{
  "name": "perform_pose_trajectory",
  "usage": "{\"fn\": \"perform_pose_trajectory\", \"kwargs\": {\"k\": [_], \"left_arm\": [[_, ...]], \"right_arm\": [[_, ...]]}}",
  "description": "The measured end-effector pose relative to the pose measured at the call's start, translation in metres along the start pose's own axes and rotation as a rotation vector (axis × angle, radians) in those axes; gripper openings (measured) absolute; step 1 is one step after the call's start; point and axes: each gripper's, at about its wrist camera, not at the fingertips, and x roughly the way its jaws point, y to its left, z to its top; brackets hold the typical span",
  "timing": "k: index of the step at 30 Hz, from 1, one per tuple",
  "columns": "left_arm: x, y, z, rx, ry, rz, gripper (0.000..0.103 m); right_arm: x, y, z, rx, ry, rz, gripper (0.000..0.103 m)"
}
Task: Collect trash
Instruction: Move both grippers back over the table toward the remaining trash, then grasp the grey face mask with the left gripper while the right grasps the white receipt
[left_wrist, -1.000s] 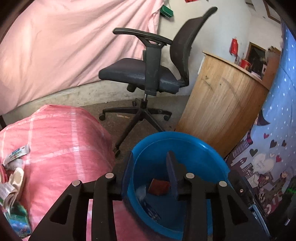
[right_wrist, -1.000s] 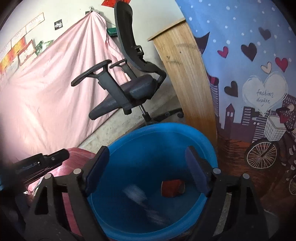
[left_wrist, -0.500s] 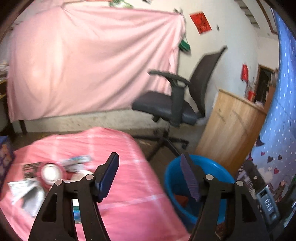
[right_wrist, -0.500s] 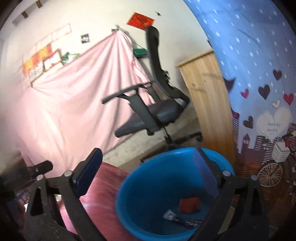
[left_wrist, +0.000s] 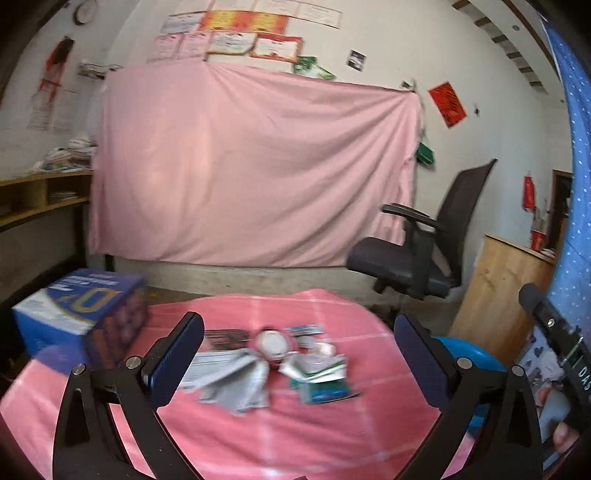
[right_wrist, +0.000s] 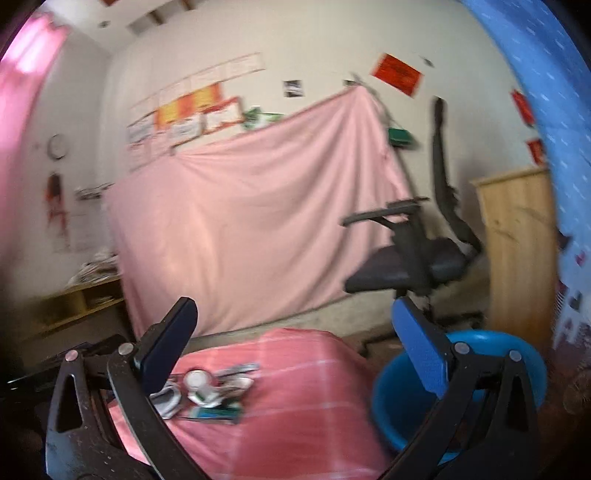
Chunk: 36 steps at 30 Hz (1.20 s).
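Note:
A pile of trash (left_wrist: 273, 365), with wrappers, a white round lid and a green packet, lies on the pink-covered table (left_wrist: 295, 435). It also shows in the right wrist view (right_wrist: 207, 391). The blue bin (right_wrist: 495, 369) stands on the floor to the right of the table; in the left wrist view only its rim (left_wrist: 476, 358) shows. My left gripper (left_wrist: 299, 354) is open and empty, above the table facing the pile. My right gripper (right_wrist: 295, 343) is open and empty, between the table and the bin.
A blue box (left_wrist: 81, 314) stands at the table's left edge. A black office chair (left_wrist: 421, 251) and a wooden cabinet (left_wrist: 498, 295) stand behind the bin. A pink sheet (left_wrist: 251, 166) hangs on the back wall. A shelf (left_wrist: 40, 195) is at the left.
Both grippers have lifted away from over the blue bin and swung left toward the table. The trash pile has come into view. Both stay open and empty.

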Motion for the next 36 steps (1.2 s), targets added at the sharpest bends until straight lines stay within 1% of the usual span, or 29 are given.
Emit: {"fn": "perform_pose_trajectory", "kwargs": {"k": [4,8,13,16,20,24,26,29,33,36], "left_arm": [[-0.021,0.031,-0.006,-0.018,-0.024,0.066,0.101],[-0.034,0.053,-0.017,0.001,-0.040,0.128,0.101],[-0.036,0.072,-0.033,0.020,-0.041,0.166,0.101],[-0.032,0.082,-0.040,0.020,-0.027,0.175,0.101],[-0.023,0.090,-0.049,0.035,-0.003,0.166,0.101],[-0.007,0.092,-0.052,0.076,0.033,0.134,0.101],[0.004,0.092,-0.053,0.080,0.070,0.114,0.101],[0.022,0.095,-0.051,0.072,0.132,0.103,0.101],[0.047,0.098,-0.047,0.057,0.219,0.080,0.101],[0.060,0.098,-0.041,0.050,0.254,0.063,0.100]], "right_arm": [[0.009,0.028,-0.007,-0.061,0.022,0.049,0.103],[0.022,0.047,-0.017,-0.099,0.062,0.091,0.103],[0.034,0.064,-0.036,-0.136,0.120,0.120,0.103],[0.045,0.072,-0.049,-0.168,0.178,0.118,0.103],[0.057,0.080,-0.063,-0.212,0.248,0.092,0.103],[0.074,0.077,-0.070,-0.215,0.332,0.062,0.103],[0.085,0.075,-0.075,-0.210,0.389,0.045,0.103],[0.098,0.071,-0.078,-0.191,0.446,0.037,0.103],[0.118,0.064,-0.082,-0.156,0.507,0.048,0.103],[0.135,0.062,-0.083,-0.153,0.544,0.039,0.103]]}}
